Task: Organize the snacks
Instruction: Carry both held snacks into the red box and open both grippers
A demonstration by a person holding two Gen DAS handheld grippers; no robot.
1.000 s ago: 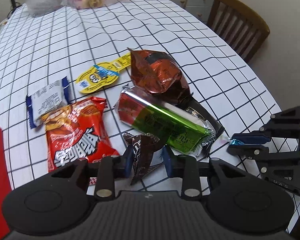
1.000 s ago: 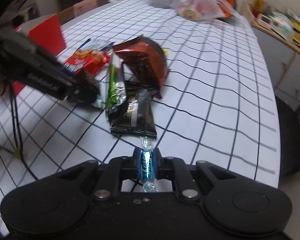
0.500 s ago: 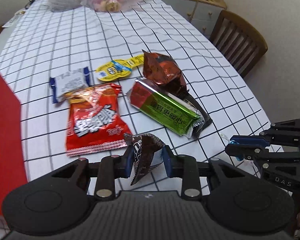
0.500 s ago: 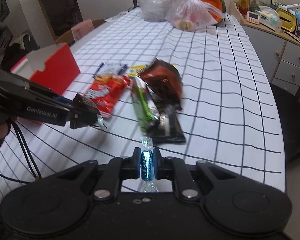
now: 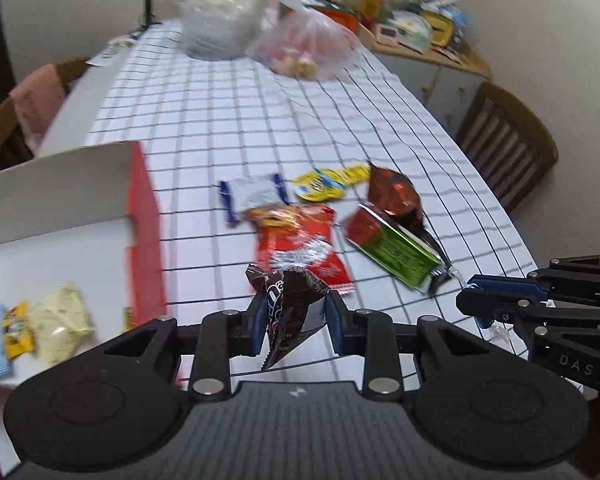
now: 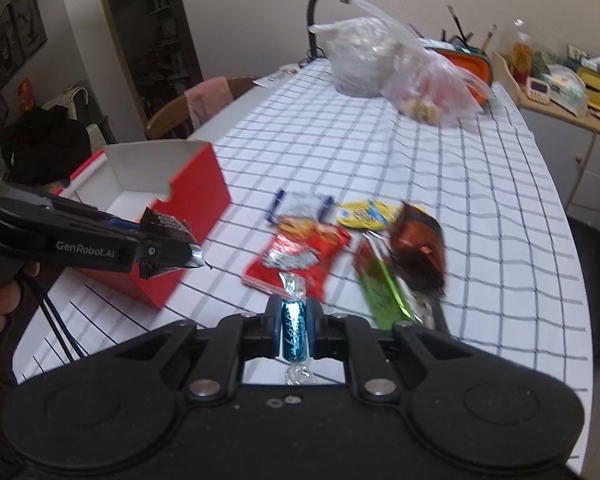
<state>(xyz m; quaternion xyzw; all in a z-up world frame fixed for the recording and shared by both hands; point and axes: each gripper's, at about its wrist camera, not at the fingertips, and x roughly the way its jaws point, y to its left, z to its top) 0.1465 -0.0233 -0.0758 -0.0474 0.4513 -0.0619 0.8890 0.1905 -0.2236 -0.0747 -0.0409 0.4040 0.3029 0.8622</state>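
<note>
Left of the left tool (image 5: 296,322): red box (image 5: 144,216), open top, white card inside, square corners. Small packets on its floor, pale yellow, orange, light blue; blurred, no more to tell.

Left tool: blue-padded fingers clamped on a dark brown packet (image 5: 288,312), crinkled glossy film, serrated edge, held off the table (image 5: 204,128) beside the box's near corner. In the right wrist view the same packet (image 6: 168,240) sticks out past the tool tip, in front of the box (image 6: 196,196).

Ahead of the left tool, on checked cloth, white with a dark grid: red bag (image 5: 300,248), flat, shiny. Beyond it a white wrapper (image 5: 254,196) with blue ends, then a yellow packet (image 5: 328,184), rounded. To the right a green bar (image 5: 396,254), metallic foil, one end red, lying over a black packet (image 5: 436,248). Behind the bar a puffy copper-brown bag (image 5: 394,196).

Right tool (image 6: 296,330): fingers closed tight on a blue candy (image 6: 294,330), foil cylinder with clear twisted ends, lifted above the table's near edge. In the left wrist view this tool (image 5: 476,306) sits at far right.

Far end: two knotted clear plastic bags (image 5: 260,28).
</note>
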